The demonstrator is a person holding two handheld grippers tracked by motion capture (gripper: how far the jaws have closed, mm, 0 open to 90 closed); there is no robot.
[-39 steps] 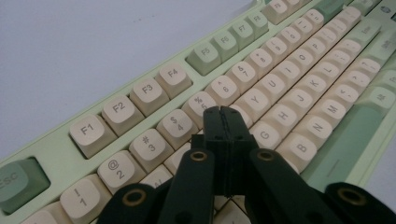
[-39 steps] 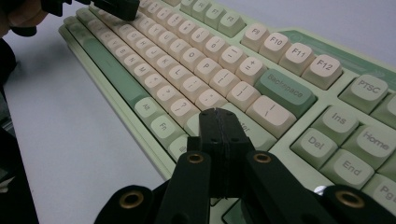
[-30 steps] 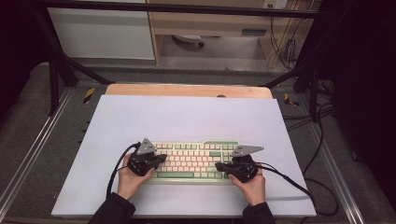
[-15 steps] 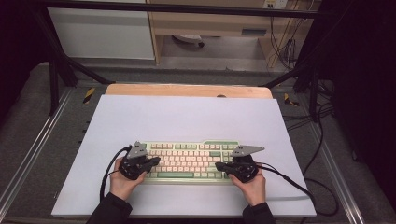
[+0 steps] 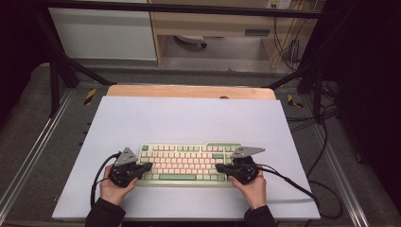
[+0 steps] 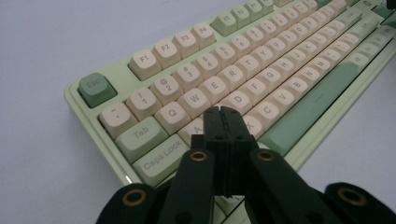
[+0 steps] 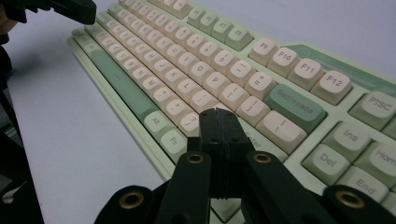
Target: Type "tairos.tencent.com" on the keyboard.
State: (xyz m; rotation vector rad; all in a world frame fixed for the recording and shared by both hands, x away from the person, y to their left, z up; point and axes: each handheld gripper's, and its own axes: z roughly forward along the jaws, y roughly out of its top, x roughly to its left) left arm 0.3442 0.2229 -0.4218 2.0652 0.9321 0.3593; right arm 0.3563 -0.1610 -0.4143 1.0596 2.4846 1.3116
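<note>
Pale green keyboard [image 5: 189, 163] with cream and green keycaps, lying flat, long side across, on the near half of the white mat [image 5: 189, 118].

Hidden and cropped parts of the keyboard [image 6: 261, 70] beneath my two grippers.

In the left gripper view my closed left gripper [image 6: 223, 112] covers the keys beside Caps Lock; the upper right edge crops the far rows. In the right gripper view my right gripper [image 7: 217, 113] masks Enter; distant legends blur.
</note>
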